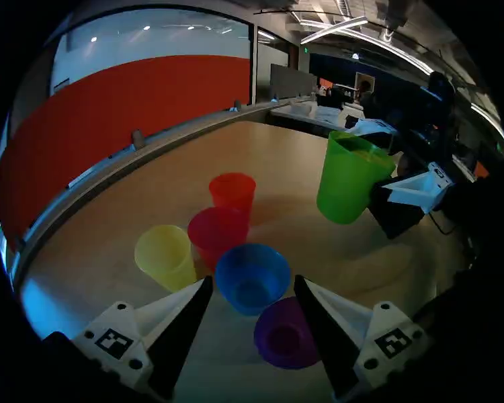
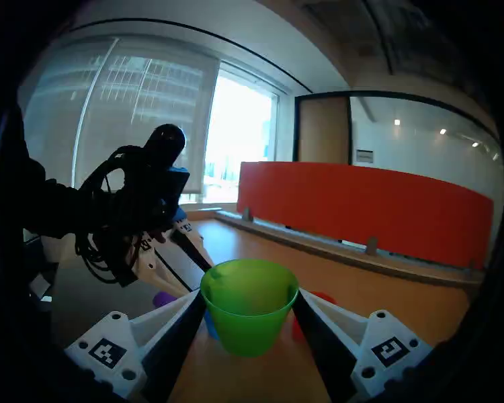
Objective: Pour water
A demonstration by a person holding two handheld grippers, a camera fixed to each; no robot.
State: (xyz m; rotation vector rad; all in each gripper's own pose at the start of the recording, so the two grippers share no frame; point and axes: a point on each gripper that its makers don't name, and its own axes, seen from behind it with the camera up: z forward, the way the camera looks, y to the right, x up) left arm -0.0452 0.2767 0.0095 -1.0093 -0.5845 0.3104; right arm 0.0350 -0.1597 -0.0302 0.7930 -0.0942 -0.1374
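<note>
Lower centre, our right gripper (image 2: 250,295) pinches the translucent green plastic cup (image 2: 248,326) upright; pouring looks unstarted, left gripper (image 1: 253,279) spread.

6 o'clock: right gripper (image 2: 248,295), both fingers pressed on green cup (image 2: 250,316), upright, rim toward camera. 9 o'clock: left gripper (image 2: 188,272), cables trailing. 3 o'clock: red partition (image 2: 366,208) behind wooden worktop (image 2: 359,289).

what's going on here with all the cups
A person works two handheld grippers at a wooden table. The right gripper has its jaws shut on a green cup, held up and nearly upright. The left gripper is open, its jaws either side of a blue cup that stands among other cups. Nothing is being poured yet.
</note>
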